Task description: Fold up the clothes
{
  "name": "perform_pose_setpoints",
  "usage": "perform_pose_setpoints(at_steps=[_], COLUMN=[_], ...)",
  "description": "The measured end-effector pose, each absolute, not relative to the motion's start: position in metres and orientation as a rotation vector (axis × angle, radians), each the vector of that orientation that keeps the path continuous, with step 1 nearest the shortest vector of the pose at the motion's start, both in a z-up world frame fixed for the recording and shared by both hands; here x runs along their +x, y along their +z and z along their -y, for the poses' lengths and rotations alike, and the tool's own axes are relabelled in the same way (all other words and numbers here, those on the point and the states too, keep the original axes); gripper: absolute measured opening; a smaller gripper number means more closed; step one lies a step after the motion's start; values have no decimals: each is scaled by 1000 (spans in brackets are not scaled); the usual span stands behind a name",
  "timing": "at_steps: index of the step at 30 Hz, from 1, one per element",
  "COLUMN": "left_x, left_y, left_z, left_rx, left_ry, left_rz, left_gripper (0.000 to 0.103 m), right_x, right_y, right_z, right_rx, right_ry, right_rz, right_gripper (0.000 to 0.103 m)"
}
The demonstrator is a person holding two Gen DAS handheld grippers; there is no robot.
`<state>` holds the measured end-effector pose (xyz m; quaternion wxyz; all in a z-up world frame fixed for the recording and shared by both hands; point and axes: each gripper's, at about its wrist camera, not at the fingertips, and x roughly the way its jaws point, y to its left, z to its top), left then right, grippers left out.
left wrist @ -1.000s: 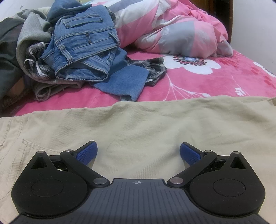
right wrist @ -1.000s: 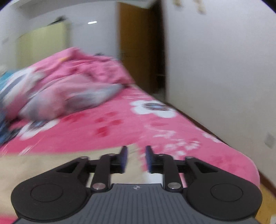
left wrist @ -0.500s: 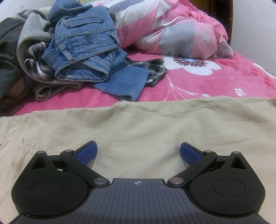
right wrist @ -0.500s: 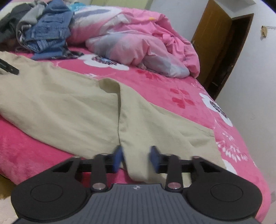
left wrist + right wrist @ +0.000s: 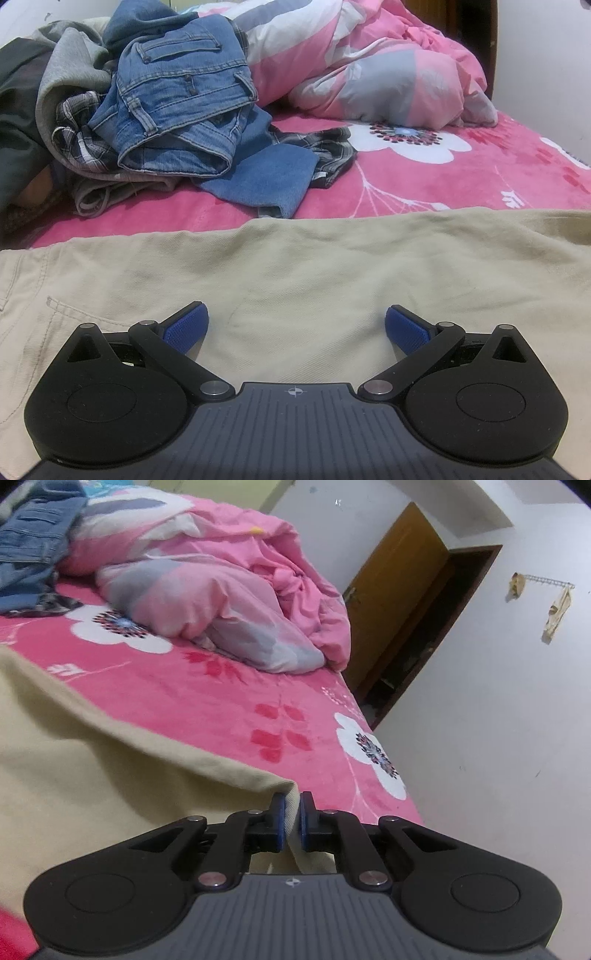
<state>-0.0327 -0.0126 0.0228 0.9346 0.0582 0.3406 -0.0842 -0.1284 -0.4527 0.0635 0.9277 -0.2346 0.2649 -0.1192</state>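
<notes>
Pink floral bedding covers the bed (image 5: pixel 480 173) under both of my tools, and the beige trousers (image 5: pixel 295 266) are spread flat across its near side. My left gripper (image 5: pixel 295 328) has its jaws spread wide with nothing between them; the blue pads (image 5: pixel 184 328) sit low over the seat of the trousers, a pocket seam just to their left, though I cannot tell whether they touch the cloth. My right gripper (image 5: pixel 291 821) has its jaws closed on the hem edge of the trousers (image 5: pixel 110 775), a narrow fold of beige fabric pinched between the two pads, with the leg running away to the left from there. Beyond the left tool, well apart from the trousers, a heap of blue jeans (image 5: pixel 177 107) lies on grey and checked clothes. Further back is a crumpled pink and grey duvet (image 5: pixel 207 590), and past the bed's far corner a brown door (image 5: pixel 391 602) stands open against the white wall.
</notes>
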Motion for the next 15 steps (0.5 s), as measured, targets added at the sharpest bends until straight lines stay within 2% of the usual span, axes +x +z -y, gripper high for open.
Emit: perform_pose_setpoints(at_steps=[11, 15], left_x=[-32, -32], left_y=[23, 23], left_z=[12, 12], left_rx=[116, 117], left_ry=[-159, -161], left_rz=[-698, -697], left_gripper=[103, 103], right_x=[-65, -61], right_y=[46, 40], right_z=[482, 518], right_rx=[-470, -270], right_ry=[-181, -153], right_rz=[-660, -694], right_gripper=[7, 7])
